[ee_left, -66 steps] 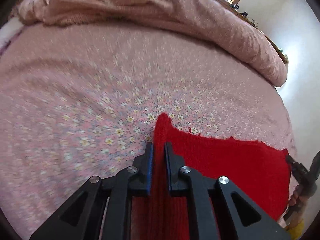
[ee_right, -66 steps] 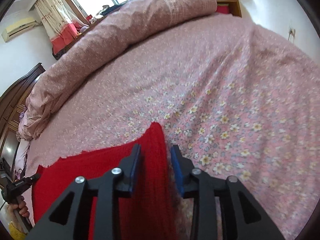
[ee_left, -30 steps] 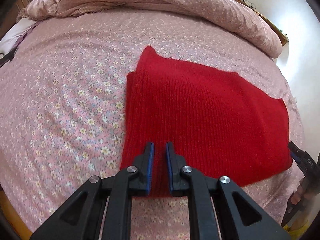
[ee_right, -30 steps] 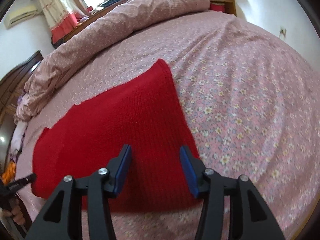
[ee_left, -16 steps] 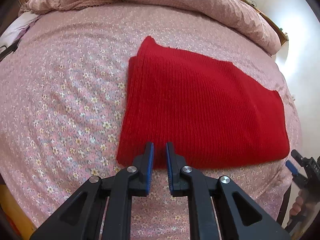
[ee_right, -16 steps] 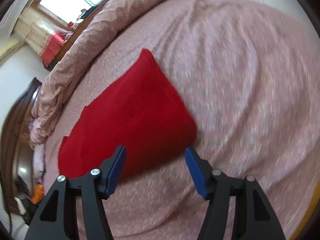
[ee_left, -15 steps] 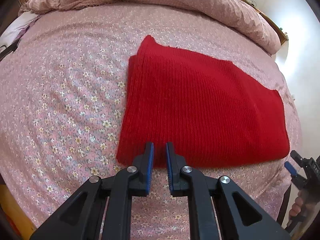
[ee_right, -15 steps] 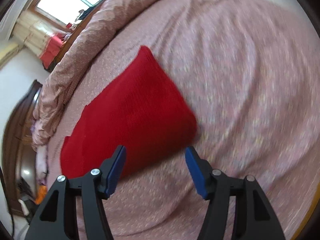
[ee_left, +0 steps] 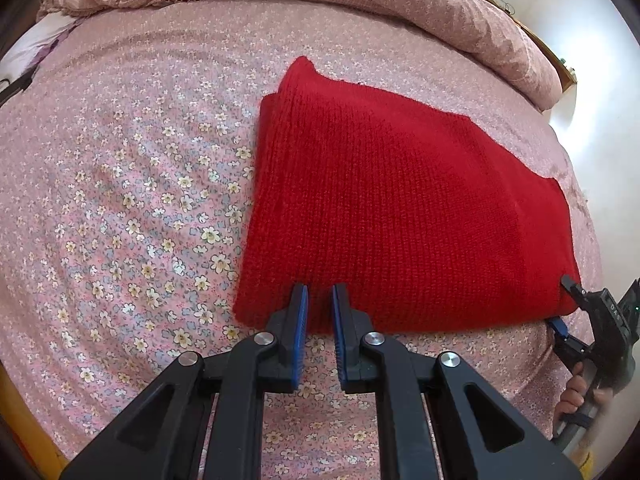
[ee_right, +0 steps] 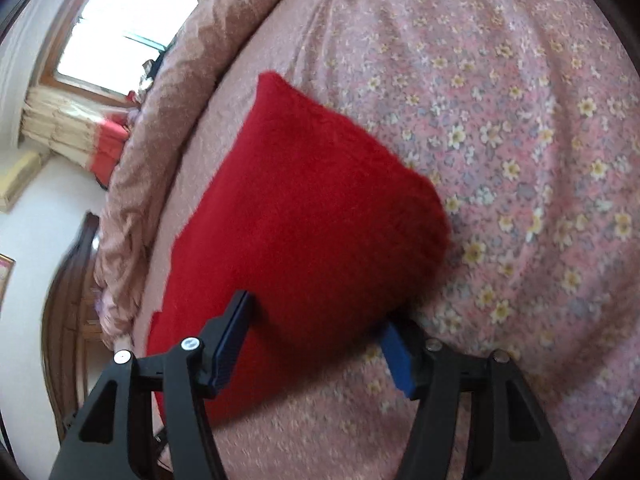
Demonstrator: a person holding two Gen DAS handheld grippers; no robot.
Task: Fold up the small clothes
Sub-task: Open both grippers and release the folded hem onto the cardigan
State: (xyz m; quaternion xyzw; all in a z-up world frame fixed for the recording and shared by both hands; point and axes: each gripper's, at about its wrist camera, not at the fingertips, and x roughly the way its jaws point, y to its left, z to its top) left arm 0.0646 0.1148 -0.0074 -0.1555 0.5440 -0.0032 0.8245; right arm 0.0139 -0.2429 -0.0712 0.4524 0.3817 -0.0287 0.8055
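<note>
Red knit garment (ee_left: 400,208) lay folded near the bed's (ee_left: 120,184) front edge. L gripper (ee_left: 318,312) was shut, empty; R gripper (ee_right: 316,344) gaped wide, w/ the corner between unpressed pads. We judged a one-layer grab could undo the fold.

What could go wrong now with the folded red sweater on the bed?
The right gripper, jaws open, sits at the near corner of the red sweater; closing there might catch only the top layer and undo the fold. The layers at the left edge already look slightly uneven. The bedsheet is soft, so the fingers could pinch it too.
</note>
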